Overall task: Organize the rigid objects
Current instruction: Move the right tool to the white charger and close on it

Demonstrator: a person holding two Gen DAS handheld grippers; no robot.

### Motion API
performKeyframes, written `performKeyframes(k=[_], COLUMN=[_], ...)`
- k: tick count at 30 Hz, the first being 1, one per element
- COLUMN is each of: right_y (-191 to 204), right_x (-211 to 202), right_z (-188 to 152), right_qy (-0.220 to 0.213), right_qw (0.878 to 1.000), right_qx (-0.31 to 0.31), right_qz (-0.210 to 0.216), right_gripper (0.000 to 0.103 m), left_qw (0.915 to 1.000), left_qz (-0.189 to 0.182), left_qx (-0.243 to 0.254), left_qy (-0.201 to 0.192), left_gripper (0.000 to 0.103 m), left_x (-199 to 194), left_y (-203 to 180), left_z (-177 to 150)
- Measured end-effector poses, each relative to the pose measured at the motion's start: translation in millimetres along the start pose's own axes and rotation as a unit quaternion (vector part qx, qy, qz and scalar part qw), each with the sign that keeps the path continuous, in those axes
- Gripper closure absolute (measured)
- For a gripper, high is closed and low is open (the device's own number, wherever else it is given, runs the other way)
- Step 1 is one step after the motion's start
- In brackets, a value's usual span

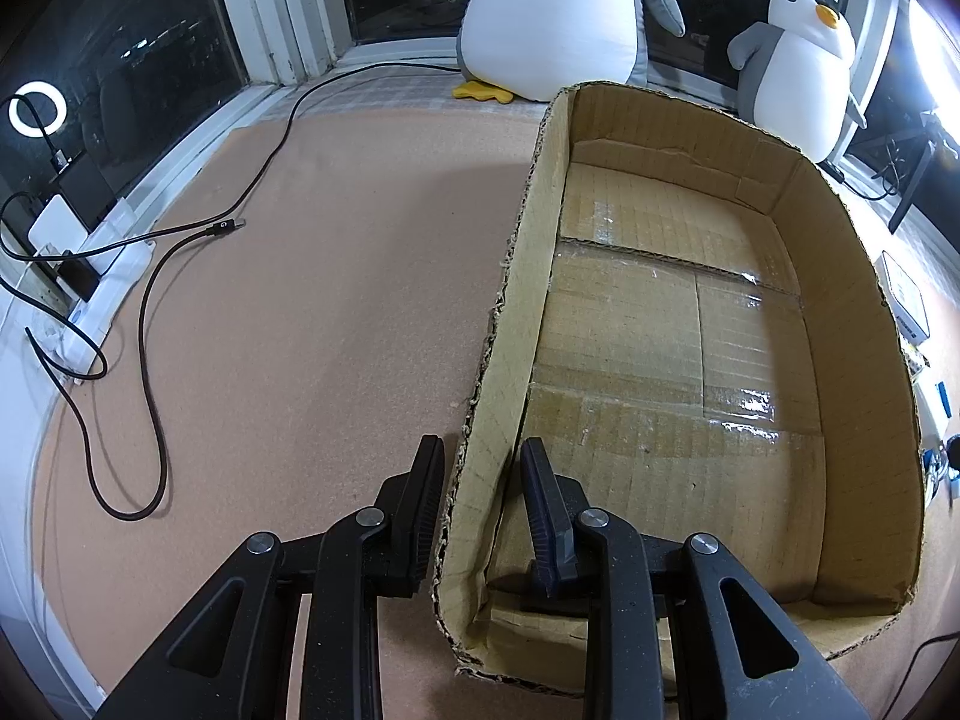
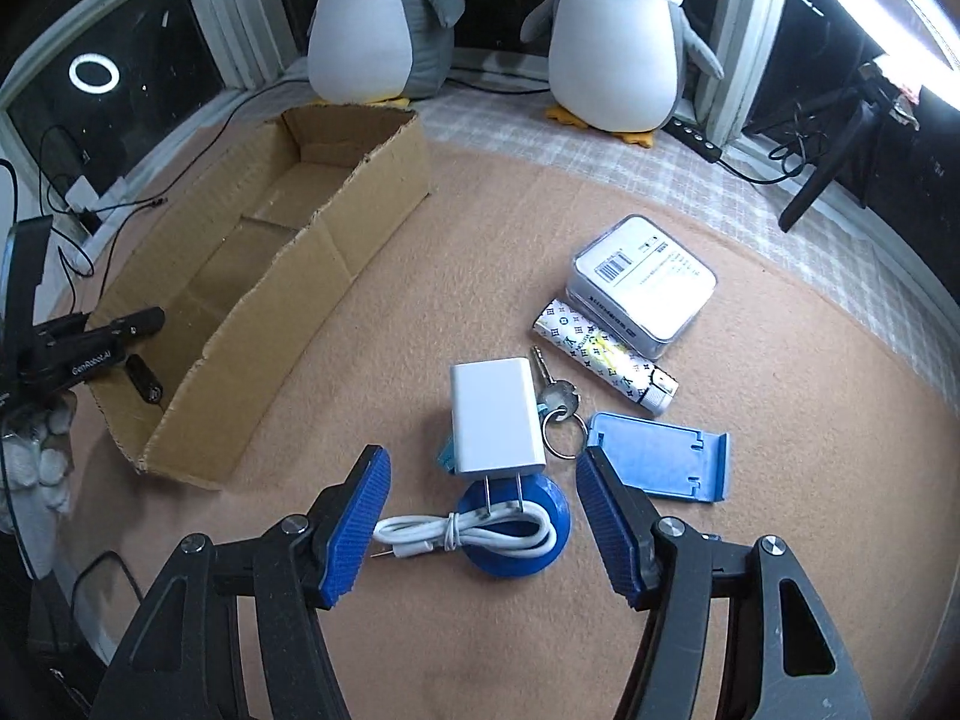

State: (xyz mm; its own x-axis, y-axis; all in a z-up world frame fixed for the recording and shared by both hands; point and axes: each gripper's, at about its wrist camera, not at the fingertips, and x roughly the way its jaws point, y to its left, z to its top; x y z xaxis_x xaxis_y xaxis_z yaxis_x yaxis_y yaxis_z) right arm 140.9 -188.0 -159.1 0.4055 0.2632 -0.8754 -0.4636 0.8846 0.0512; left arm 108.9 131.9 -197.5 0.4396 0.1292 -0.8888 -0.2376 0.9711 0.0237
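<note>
An empty cardboard box lies on the tan mat. My left gripper straddles its left wall near the front corner, jaws closed against the cardboard. In the right wrist view the box is at the left, with the left gripper at its near end. My right gripper hangs open over a coiled white cable on a blue disc. Just beyond lie a white charger, keys, a patterned lighter, a white case and a blue phone stand.
Two plush penguins stand by the window behind the box. A black cable loops over the mat left of the box, near a power strip. A gloved hand holds the left gripper.
</note>
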Motion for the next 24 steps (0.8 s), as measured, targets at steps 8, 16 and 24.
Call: performKeyframes(k=[8, 16, 24], right_y=[2, 6, 6], right_x=[18, 32, 38], right_z=[10, 14, 14], right_qy=[0.016, 0.035, 0.048], right_qw=[1.000, 0.999, 0.999], right_qx=[-0.004, -0.018, -0.019], right_qz=[-0.004, -0.011, -0.013], right_gripper=[0.042, 0.043, 0.064], left_qw=[1.0000, 1.0000, 1.0000], left_qz=[-0.001, -0.002, -0.002], left_qx=[-0.002, -0.003, -0.003], left_qy=[0.000, -0.001, -0.001], left_gripper=[0.074, 0.074, 0.074], left_x=[0, 0, 0], left_y=[0, 0, 1], left_z=[0, -1, -1])
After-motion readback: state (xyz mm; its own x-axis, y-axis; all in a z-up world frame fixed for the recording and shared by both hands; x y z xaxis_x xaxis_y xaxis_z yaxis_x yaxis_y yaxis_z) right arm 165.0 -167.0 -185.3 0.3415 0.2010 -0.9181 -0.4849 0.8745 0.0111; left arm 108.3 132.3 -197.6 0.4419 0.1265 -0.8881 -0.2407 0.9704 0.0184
